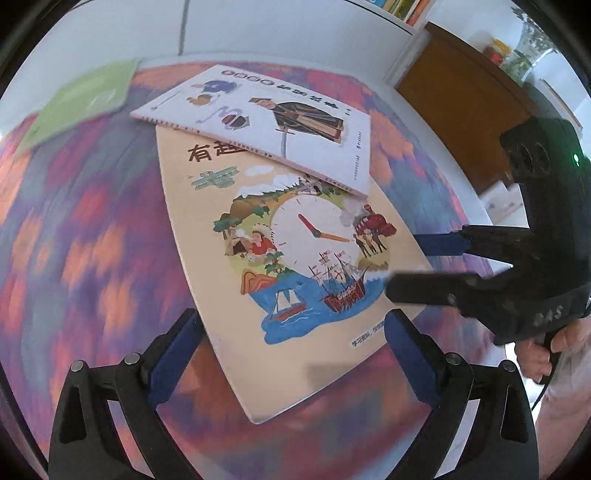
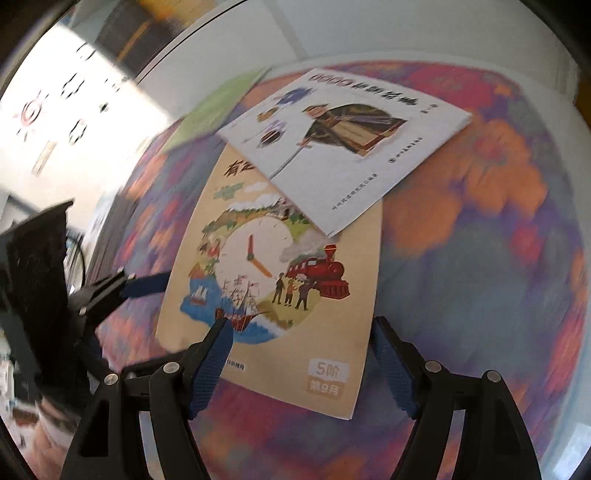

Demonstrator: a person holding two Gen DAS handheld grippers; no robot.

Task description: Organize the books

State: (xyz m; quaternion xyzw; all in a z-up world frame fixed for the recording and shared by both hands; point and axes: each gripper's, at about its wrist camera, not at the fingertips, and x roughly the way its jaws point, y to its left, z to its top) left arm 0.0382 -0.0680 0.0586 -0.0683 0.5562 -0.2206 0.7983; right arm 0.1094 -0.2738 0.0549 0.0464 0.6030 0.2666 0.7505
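Note:
A beige book with a clock picture (image 1: 295, 258) (image 2: 280, 280) lies flat on the table. A white book with a robed figure (image 1: 266, 122) (image 2: 343, 147) lies across its far end. At the far left edge rests a green book (image 1: 81, 99) (image 2: 218, 107). My left gripper (image 1: 291, 332) is open above the beige book's near corner, with nothing between its fingers. My right gripper (image 2: 301, 343) (image 1: 402, 266) is open too, hovering over the beige book's near right edge. One blue finger (image 2: 146, 285) of the left gripper shows beside the book's left edge.
The round table wears a purple and orange patterned cloth (image 1: 92, 240) (image 2: 480, 258). Behind it, at the right, stand a brown wooden cabinet (image 1: 454, 107) and a white shelf with books (image 1: 402, 7). A person's hand (image 1: 554, 343) holds the right gripper's handle.

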